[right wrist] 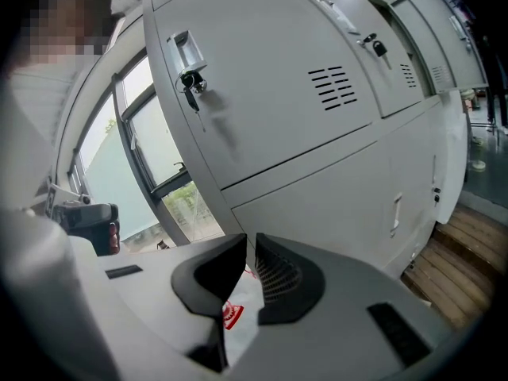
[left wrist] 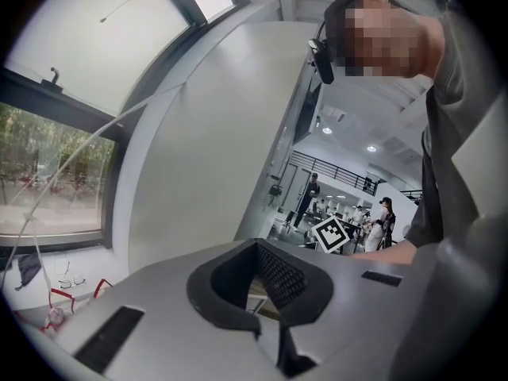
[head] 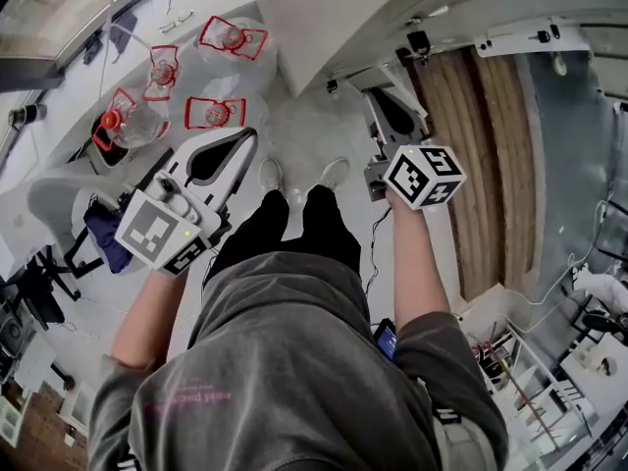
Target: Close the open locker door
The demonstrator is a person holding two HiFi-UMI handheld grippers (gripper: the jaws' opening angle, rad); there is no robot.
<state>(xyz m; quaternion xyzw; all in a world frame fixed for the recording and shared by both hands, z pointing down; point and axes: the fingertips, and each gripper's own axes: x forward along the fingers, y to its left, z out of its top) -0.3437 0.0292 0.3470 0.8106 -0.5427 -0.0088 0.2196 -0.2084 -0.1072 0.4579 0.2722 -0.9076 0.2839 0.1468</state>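
Locker door: the pale grey locker door (right wrist: 270,94) is filling the upper part of the right gripper view. A key (right wrist: 190,86) is hanging in its lock near the door's left edge, and vent slots (right wrist: 333,87) are showing further right. Whether the door is standing ajar or flush is not showing clearly here.
Neighbouring doors: further locker doors are running off to the right, one carrying a padlock (right wrist: 379,48).
Right gripper: the right gripper (right wrist: 248,240) is pointing toward the panel below that door, apart from it. Its jaws are standing a narrow slit apart and holding nothing.
Left gripper: the left gripper (left wrist: 258,246) is aiming at a broad white panel (left wrist: 206,133) beside a window (left wrist: 55,173). Its jaw tips are meeting and gripping nothing.
Person: the person is standing on the pale floor (head: 294,130) with shoes (head: 270,175) pointing forward, holding one gripper at each side. The marker cube (head: 424,177) is riding on the right one.
Floor: clear water jugs (head: 137,126) with red handles are lying on the floor beyond the left gripper, apart from it. Wooden boards (head: 491,165) are running along the floor's right side.
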